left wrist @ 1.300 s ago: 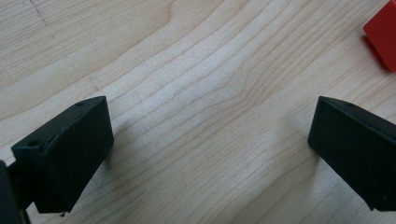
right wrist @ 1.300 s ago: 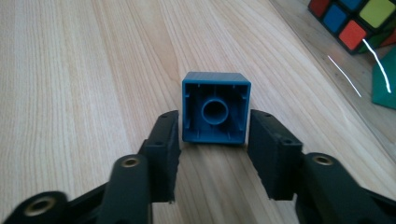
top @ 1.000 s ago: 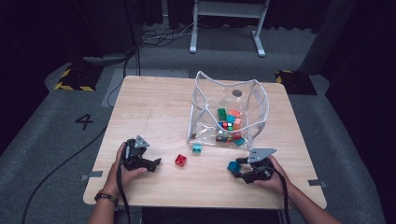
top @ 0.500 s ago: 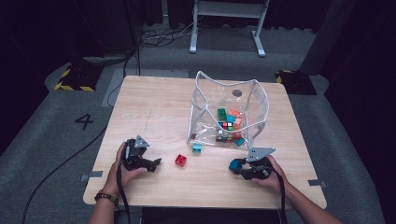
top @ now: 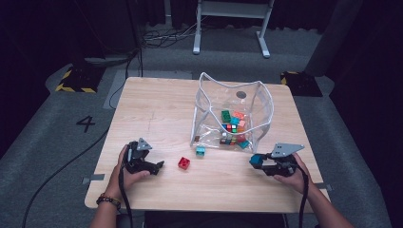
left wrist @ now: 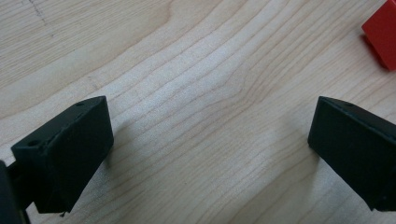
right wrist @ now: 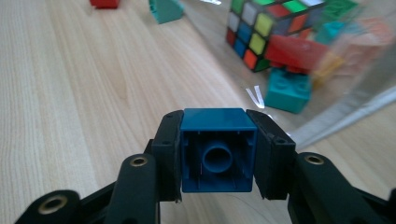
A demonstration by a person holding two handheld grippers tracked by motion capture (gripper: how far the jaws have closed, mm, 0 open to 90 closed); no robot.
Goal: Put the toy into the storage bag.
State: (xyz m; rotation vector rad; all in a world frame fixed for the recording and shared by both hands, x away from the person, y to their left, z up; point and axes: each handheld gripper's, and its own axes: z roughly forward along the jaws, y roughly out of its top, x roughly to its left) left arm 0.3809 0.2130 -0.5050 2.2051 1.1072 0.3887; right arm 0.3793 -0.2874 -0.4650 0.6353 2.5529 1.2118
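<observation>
right gripper point(right wrist: 218, 154): clenched on blue brick point(right wrist: 218, 151) | left gripper point(left wrist: 205, 149): released, over table point(left wrist: 196, 70)

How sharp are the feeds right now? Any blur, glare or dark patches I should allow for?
High view: table evenly lit, surroundings dark, the clear bag shows light sheen. Left gripper view: wood grain crisp, soft shadows under the open jaws, red block cut by the frame edge. Right gripper view: blue block in the right gripper is sharp; the puzzle cube and bricks behind are soft, smeared at right.
</observation>
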